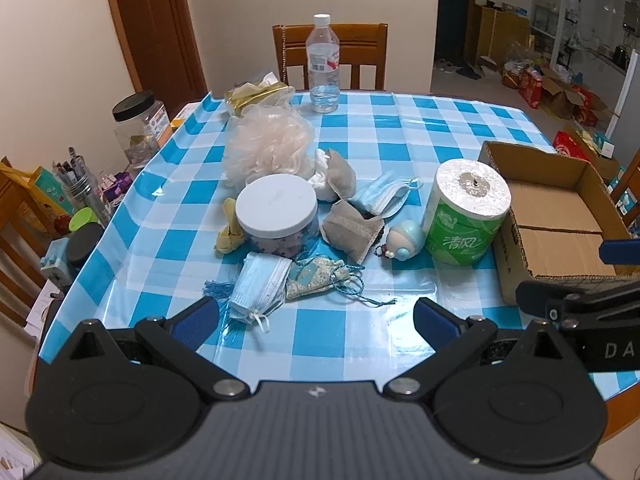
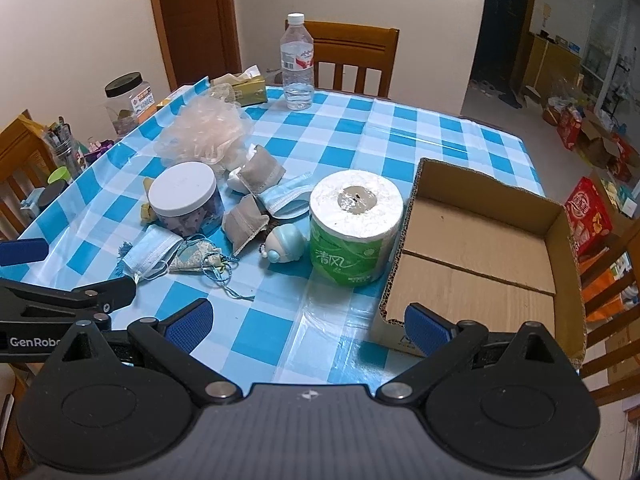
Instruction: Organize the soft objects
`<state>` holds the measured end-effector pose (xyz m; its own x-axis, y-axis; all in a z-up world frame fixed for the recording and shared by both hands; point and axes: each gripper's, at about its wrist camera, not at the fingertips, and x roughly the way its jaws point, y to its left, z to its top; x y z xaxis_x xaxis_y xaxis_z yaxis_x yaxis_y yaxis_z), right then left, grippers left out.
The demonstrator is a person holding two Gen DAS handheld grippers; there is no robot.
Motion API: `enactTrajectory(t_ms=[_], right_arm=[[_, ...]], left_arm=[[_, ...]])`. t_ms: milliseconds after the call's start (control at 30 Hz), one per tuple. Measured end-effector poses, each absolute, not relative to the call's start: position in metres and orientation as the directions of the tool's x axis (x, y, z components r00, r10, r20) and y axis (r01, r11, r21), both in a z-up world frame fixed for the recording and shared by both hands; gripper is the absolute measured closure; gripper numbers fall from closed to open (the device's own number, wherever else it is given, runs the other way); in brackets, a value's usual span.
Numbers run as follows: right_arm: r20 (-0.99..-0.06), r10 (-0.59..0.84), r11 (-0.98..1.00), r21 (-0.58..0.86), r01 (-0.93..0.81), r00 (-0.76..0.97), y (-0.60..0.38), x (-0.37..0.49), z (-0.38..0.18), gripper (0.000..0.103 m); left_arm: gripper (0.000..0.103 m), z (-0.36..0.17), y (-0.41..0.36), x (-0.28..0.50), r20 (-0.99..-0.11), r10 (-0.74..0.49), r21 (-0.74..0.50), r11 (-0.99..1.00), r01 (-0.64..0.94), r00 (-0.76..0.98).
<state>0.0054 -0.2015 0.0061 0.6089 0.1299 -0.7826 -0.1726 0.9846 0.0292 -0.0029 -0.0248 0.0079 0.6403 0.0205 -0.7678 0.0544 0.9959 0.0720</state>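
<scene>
Soft things lie in a heap mid-table: a peach mesh bath pouf, two grey sachets, a blue face mask, a second mask, a patterned pouch with cords and a toilet roll. An empty cardboard box stands at the right. My left gripper hangs open just short of the nearer mask. My right gripper is open at the box's near left corner, holding nothing.
A white-lidded jar, a round blue toy, a water bottle and a tissue pack share the checked tablecloth. A wooden chair stands behind. Cluttered items sit left of the table.
</scene>
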Motion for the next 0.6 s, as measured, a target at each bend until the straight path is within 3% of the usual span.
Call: enactTrajectory(t_ms=[600], right_arm=[[-0.758, 0.191, 0.967, 0.038, -0.25, 0.623, -0.167, 0.025, -0.024, 0.0]], left_arm=[[0.001, -0.042, 0.009, 0.022, -0.748, -0.096, 0.054, 0.977, 0.205, 0.656]])
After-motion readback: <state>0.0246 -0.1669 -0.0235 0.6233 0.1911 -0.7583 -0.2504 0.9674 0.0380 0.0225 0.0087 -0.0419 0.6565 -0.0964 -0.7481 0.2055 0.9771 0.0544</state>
